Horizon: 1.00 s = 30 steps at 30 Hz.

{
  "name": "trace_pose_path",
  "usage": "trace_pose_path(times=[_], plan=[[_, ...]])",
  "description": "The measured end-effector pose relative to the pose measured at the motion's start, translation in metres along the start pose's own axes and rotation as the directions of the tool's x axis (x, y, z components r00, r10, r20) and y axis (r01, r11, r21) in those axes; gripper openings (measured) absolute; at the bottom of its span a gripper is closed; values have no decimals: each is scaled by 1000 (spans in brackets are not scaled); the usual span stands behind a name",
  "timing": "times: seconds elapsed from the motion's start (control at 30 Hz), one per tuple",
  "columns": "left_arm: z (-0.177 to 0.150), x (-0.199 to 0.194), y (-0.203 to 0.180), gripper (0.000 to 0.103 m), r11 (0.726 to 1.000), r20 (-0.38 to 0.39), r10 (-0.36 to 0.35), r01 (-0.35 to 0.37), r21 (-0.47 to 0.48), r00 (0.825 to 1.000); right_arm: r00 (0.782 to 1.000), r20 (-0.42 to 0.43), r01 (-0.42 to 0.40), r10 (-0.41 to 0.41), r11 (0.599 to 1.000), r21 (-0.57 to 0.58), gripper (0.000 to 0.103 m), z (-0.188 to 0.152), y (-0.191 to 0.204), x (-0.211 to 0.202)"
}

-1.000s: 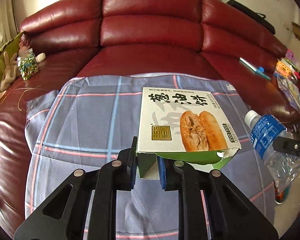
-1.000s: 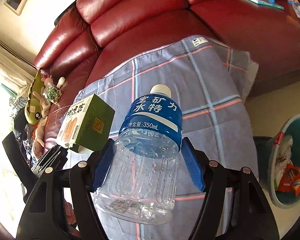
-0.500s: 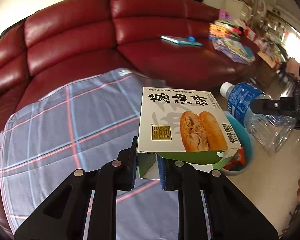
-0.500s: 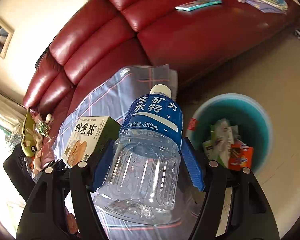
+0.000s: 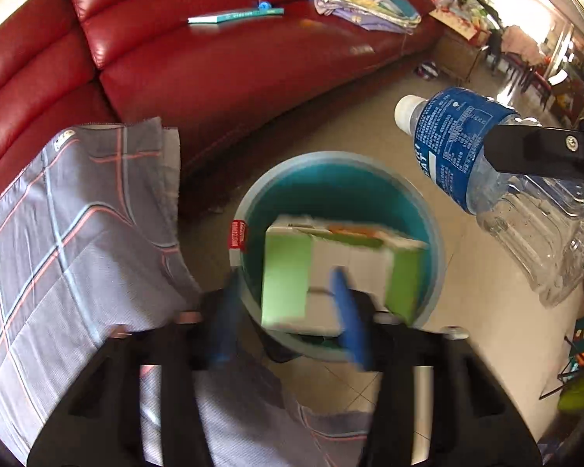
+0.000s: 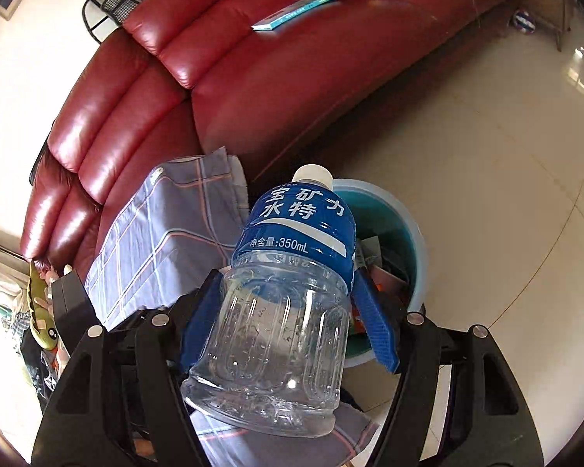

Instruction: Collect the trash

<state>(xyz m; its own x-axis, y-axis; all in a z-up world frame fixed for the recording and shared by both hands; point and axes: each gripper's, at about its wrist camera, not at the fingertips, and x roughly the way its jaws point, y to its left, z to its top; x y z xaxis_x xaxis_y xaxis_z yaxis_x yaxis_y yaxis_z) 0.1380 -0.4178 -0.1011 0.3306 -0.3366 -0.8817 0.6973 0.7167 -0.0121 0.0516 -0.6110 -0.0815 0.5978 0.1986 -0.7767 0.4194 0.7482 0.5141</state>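
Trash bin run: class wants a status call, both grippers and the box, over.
Left gripper jaws just opened, food box loose over teal bin. Right gripper clamped on water bottle. Nothing blocking the bin mouth.

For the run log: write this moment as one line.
left gripper: jaws just opened, food box dropping into teal bin | right gripper: shut on water bottle, above bin | next: likely drop bottle
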Motion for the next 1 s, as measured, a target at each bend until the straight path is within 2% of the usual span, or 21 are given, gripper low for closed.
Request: trace_pose_path(times=[0.03, 0.07, 0.13, 0.23, 0.5, 0.6, 0.77, 1.0], plan=[[1, 1, -1, 76, 1000, 9, 13, -13, 2, 1000, 1000, -5, -1, 1, 1000, 4, 65, 1, -3, 3], [0, 2, -2, 79, 1000, 20, 19, -19, 4, 1000, 1000, -9, -1, 1, 1000, 4, 65, 2, -5, 5], [-3, 1, 0, 91, 1000, 26, 5, -5, 0, 1000, 1000, -17, -5, 6, 1000, 8, 65, 3, -8, 10], [-7, -6, 8, 98, 1000, 36, -1, 2, -20, 999, 1000, -27, -7, 7, 1000, 6, 65, 5, -8, 19], [-13, -22, 22, 99, 995, 27, -58, 60, -80, 998, 998, -62, 26, -28, 999, -32, 67, 10, 5, 40], [-16, -26, 24, 99, 994, 26, -64, 66, -85, 998, 997, -74, 14, -15, 1000, -21, 76, 10, 5, 45], [-20, -34, 22, 99, 996, 29, -46, 48, -78, 999, 997, -65, 27, -30, 999, -43, 86, 4, 12, 40], [-29, -54, 25, 99, 996, 59, -27, 31, -83, 998, 997, -52, 49, -55, 993, -111, 94, -13, 24, 18]])
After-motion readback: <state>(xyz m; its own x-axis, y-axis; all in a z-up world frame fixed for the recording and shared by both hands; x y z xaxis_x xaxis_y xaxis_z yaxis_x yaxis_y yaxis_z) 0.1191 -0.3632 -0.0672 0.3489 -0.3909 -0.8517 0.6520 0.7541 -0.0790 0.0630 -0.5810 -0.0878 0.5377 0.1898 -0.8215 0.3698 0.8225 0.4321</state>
